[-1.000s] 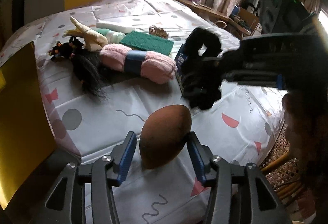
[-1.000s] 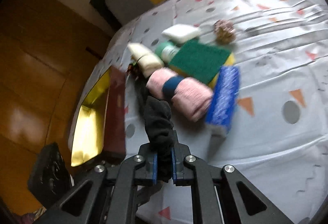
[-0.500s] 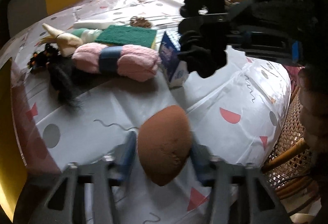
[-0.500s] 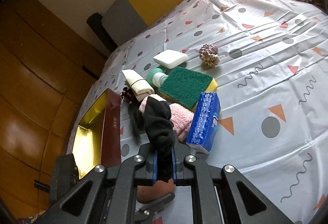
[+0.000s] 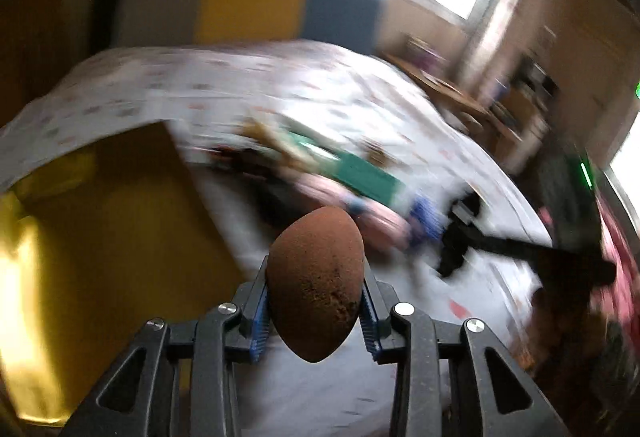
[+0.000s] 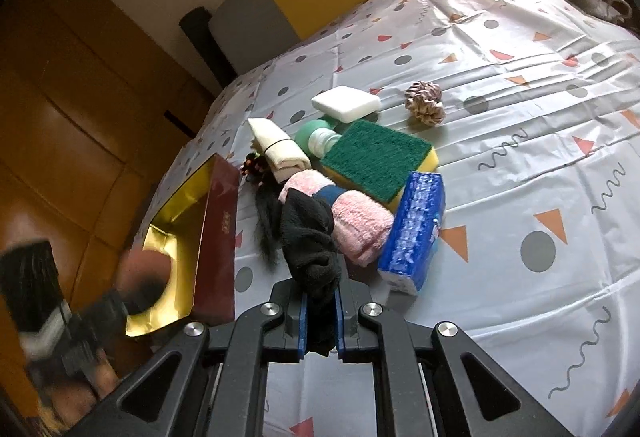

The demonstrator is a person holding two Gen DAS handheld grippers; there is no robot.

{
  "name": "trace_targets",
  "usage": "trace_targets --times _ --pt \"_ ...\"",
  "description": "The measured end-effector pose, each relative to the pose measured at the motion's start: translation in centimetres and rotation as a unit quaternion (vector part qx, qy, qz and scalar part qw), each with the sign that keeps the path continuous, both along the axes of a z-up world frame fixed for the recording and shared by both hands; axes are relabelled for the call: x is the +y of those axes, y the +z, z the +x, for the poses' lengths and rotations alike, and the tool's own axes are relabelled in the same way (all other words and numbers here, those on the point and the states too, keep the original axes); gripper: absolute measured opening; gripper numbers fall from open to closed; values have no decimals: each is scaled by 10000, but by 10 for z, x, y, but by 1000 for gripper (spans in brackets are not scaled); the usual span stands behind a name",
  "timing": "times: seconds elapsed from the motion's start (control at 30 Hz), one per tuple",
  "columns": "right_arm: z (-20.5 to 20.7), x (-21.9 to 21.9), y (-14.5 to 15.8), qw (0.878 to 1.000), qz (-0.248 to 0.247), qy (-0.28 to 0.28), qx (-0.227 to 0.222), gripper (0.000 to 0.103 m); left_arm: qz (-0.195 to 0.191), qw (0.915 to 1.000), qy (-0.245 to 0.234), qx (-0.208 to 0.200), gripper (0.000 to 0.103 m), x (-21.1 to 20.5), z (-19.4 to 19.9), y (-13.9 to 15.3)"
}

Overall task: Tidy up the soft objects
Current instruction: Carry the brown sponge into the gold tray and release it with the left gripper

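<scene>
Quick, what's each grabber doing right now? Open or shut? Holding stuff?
Left gripper: shut on the brown egg-shaped sponge, lifted off the bed.
Right gripper: shut on the black fuzzy cloth.

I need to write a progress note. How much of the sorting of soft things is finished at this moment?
Nothing is seen lying in the gold-lined box yet. In hand: the left tool grips the brown sponge near that box; the right tool pinches a black cloth. Left on the bed: pink towel, green scrub sponge, tissue pack, scrunchie and others.
</scene>
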State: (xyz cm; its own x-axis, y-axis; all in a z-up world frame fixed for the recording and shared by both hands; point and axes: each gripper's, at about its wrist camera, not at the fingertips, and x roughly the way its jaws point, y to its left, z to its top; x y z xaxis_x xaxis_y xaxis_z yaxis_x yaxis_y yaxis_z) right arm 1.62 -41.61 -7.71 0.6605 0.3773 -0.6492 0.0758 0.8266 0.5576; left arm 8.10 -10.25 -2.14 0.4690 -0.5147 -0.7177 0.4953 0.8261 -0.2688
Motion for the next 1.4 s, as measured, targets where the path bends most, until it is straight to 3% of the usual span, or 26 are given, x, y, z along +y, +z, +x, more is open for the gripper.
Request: trace_targets --times 0.07,0.13,0.2,0.3,0.37,0.5,0.73,0.8,0.83,1.17,1.4 --pt "0 1 0 10000 -24 15 8 10 90 9986 528 10 37 31 21 4" --pt "0 2 0 10000 -25 17 7 10 424 9940 1006 -32 37 64 43 0" --pt "1 3 0 10000 -44 24 7 10 515 9892 1360 160 37 92 68 -9" --pt "1 5 -1 9999 -91 52 31 10 954 9767 1899 292 37 124 102 -27" --pt "2 5 -1 9999 -116 62 40 10 1028 9696 2166 488 37 142 122 -41" --pt "3 6 -2 9998 -154 67 88 10 1237 9605 2421 594 40 162 150 -59" --pt "7 11 -6 9993 -292 136 197 10 1308 9551 2603 535 53 173 167 -64" --pt "7 10 -7 9992 -300 131 224 10 1193 9576 2579 475 72 178 164 -58" --pt "8 10 -8 9991 -314 128 240 10 1178 9579 2587 408 74 179 160 -54" --pt "8 14 -10 9980 -514 150 327 10 1157 9579 2624 -151 73 161 72 -17" --pt "8 17 -8 9976 -600 173 286 10 906 9665 2389 -223 74 134 19 -14"
